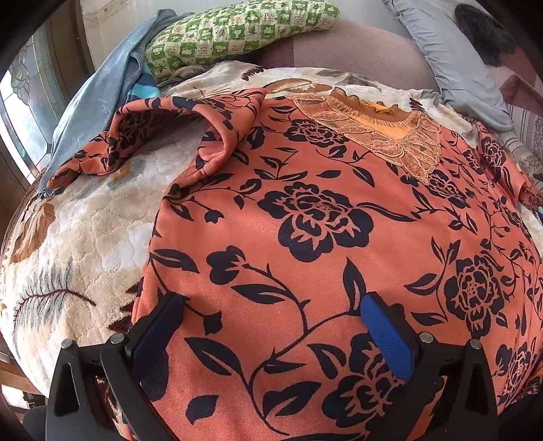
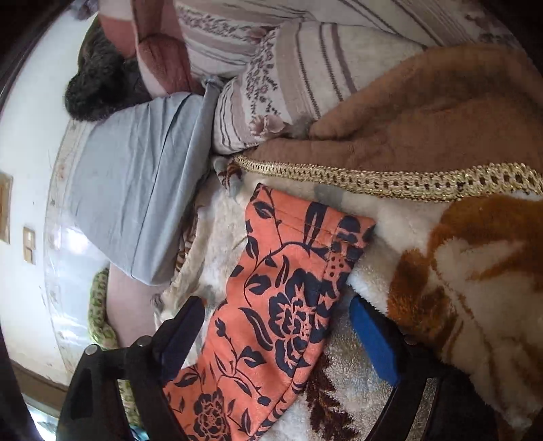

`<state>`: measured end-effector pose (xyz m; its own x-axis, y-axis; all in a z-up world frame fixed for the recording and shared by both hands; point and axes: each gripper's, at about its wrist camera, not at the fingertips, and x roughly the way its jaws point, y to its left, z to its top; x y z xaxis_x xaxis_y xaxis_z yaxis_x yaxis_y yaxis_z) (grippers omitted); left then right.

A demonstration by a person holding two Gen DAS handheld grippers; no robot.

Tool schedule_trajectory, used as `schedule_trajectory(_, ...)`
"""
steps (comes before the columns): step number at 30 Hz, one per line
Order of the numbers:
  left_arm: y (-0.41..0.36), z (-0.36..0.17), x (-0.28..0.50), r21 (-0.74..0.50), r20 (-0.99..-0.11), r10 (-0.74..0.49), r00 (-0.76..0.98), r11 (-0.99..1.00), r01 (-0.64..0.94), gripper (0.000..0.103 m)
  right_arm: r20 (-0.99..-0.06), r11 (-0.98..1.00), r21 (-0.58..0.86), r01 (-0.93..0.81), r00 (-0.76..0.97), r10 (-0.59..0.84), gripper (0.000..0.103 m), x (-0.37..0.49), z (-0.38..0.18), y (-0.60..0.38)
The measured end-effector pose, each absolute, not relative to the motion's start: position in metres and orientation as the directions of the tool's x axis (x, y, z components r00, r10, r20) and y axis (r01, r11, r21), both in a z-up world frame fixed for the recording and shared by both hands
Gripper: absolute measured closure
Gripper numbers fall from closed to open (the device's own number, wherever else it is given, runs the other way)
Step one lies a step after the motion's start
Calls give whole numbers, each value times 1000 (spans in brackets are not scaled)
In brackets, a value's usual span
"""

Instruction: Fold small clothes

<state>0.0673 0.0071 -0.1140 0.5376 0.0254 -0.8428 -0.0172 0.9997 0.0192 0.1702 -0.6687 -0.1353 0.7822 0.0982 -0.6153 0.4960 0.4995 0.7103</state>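
An orange top [image 1: 305, 220] with a black flower print and a lace neckline [image 1: 383, 135] lies spread flat on a cream plush blanket [image 1: 74, 230]. Its left sleeve [image 1: 163, 132] is bunched and arched up. My left gripper [image 1: 271, 319] is open just above the top's lower part, its jaws wide apart over the cloth. In the right wrist view the top's other sleeve [image 2: 285, 305] lies flat on the blanket [image 2: 451, 305]. My right gripper [image 2: 275, 322] is open, with its jaws on either side of that sleeve.
A green checked pillow [image 1: 237, 30] and blue cloth [image 1: 101, 98] lie beyond the top. A grey pillow [image 2: 135, 190], a striped pillow [image 2: 278, 81], a dark furry thing [image 2: 98, 88] and a brown blanket with gold trim [image 2: 441, 112] lie beyond the sleeve.
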Motion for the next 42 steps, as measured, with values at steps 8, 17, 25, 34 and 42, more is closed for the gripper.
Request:
schedule_trajectory(8,11,-114,65,18,-838,27,545,1000,-23,0,-751,551,576,604,658,64,98,186,-129,-668)
schedule_trajectory(17,24,-105,62,-34,-818,14,575,997,-73,0,-572,848,451,278,820,36,98,210,9,-544)
schedule_trajectory(25,55,-87,52,-135,-788,-9,615,978,-159,0,-400,856,483,-184,823,403,98,192,80,-325)
schedule_trajectory(34,72,-82,48,-172,-777,-13,629,966,-192,0,-649,793,588,-161,491,581,94,233,-95,-144)
schedule_trajectory(42,71,-83,52,-186,-781,-26,624,963,-193,0,-650,699,714,-43,328,685,53,216,-151,-162)
